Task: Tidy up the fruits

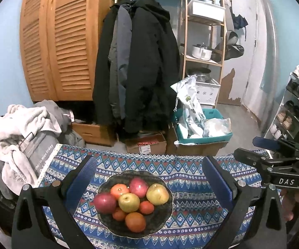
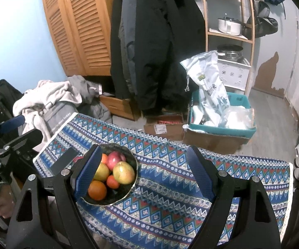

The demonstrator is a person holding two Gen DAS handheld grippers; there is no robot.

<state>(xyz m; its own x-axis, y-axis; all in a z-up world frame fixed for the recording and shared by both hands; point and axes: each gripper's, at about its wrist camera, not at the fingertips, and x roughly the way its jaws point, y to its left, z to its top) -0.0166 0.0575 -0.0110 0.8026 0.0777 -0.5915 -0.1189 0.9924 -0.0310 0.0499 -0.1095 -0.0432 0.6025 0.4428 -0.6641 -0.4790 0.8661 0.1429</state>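
A dark bowl (image 1: 161,222) on the patterned blue tablecloth (image 1: 190,186) holds several fruits: two red apples (image 1: 105,203), two yellow-green apples (image 1: 157,194) and several oranges (image 1: 135,222). My left gripper (image 1: 149,178) is open and empty, its fingers either side of the bowl and above it. My right gripper (image 2: 144,164) is open and empty over the cloth; the bowl (image 2: 126,193) lies by its left finger (image 2: 89,172), which hides part of it. The right gripper also shows at the right edge of the left wrist view (image 1: 273,151).
The table's far edge drops to the floor with cardboard boxes (image 1: 146,145) and a teal bin (image 1: 203,137) of bags. A heap of clothes (image 1: 20,128) lies left of the table. Dark coats (image 1: 139,62), a louvred cupboard and shelves stand behind.
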